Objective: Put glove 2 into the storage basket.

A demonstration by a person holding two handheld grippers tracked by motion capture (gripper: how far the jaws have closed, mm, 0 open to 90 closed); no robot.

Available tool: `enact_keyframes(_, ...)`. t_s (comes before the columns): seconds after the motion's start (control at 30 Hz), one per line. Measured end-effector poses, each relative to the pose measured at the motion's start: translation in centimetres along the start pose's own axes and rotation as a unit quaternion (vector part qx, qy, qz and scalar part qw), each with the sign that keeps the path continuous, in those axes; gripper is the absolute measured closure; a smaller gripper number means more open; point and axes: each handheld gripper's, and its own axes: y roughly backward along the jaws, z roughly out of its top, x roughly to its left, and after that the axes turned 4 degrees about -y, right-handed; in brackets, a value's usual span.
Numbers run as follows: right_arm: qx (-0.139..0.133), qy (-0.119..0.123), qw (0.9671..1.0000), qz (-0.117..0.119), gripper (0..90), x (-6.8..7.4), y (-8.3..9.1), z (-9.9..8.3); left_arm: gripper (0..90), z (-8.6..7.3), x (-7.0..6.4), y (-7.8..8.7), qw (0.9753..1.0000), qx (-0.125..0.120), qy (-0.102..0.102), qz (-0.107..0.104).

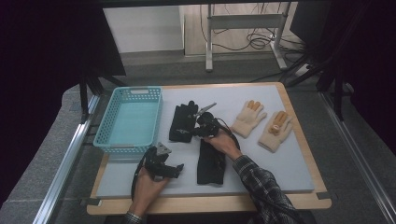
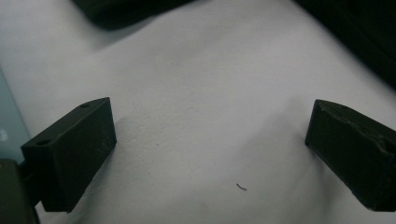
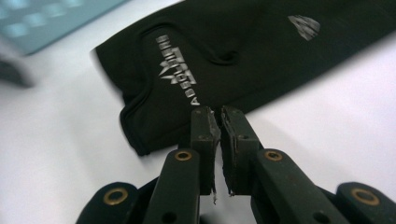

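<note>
Two black gloves lie mid-table: one [image 1: 183,122] beside the basket, with a white logo [image 3: 224,60], and one [image 1: 211,163] nearer the front edge. A beige pair with orange fingertips [image 1: 248,119] [image 1: 276,131] lies to the right. My right gripper [image 1: 196,132] is shut, its tips [image 3: 219,112] at the cuff edge of the logo glove; no fabric shows between the jaws. At the front left my left gripper [image 1: 175,169] stands open over bare mat [image 2: 210,149], with dark glove fabric [image 2: 126,9] beyond it.
A light blue mesh basket [image 1: 109,144] stands at the table's left with nothing in it; its corner shows blurred [image 3: 46,18] in the right gripper view. The grey mat [image 1: 289,168] covers the wooden table. A metal stand and cables are on the floor beyond.
</note>
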Motion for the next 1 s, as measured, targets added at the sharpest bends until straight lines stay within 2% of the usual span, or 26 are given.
enact_keyframes(0.07, -0.009, 0.01, 0.9999, 0.008, 78.0, 0.7, 0.1, 0.1, 2.2, 0.0, 0.0, 0.0, 1.0, 0.0, 0.0, 0.0)
enact_keyframes(0.13, -0.022, 0.01, 0.9997, 0.007, 70.9, 0.9, 0.2, 0.5, 2.2, 0.0, 0.0, 0.0, 1.0, 0.001, -0.001, 0.0)
enact_keyframes(0.27, -0.042, 0.004, 0.9988, -0.026, 58.6, 0.2, -0.1, 1.5, 2.2, 0.0, 0.0, 0.0, 1.0, 0.0, 0.0, 0.0)
enact_keyframes(0.37, -0.051, -0.009, 0.9978, -0.042, 47.1, -0.6, -1.0, 2.1, 2.2, 0.0, 0.0, 0.0, 1.0, 0.0, 0.0, 0.0)
enact_keyframes(0.47, -0.059, -0.024, 0.9969, -0.047, 39.1, -1.1, -1.9, 2.8, 2.2, 0.0, 0.0, 0.0, 1.0, 0.0, 0.0, 0.0)
enact_keyframes(0.57, -0.053, -0.021, 0.9966, -0.059, 34.5, -1.2, -2.8, 3.5, 2.2, 0.0, 0.0, 0.0, 1.0, 0.0, 0.0, 0.0)
enact_keyframes(0.63, -0.033, -0.007, 0.9965, -0.077, 34.5, -1.2, -3.6, 3.7, 2.2, 0.0, 0.0, 0.0, 1.0, 0.0, 0.0, 0.0)
enact_keyframes(0.77, -0.034, -0.008, 0.9968, -0.072, 46.5, -1.1, -4.0, 3.7, 2.2, 0.0, 0.1, 0.0, 1.0, 0.003, -0.002, -0.001)
enact_keyframes(0.93, -0.025, -0.011, 0.9977, -0.061, 81.3, -0.8, -3.7, 3.8, 2.1, 0.0, 0.1, 0.0, 1.0, 0.003, -0.002, -0.001)
enact_keyframes(1.0, -0.026, -0.022, 0.9981, -0.051, 85.9, -0.9, -3.7, 3.7, 2.1, 0.0, 0.0, 0.0, 1.0, 0.001, 0.0, 0.0)
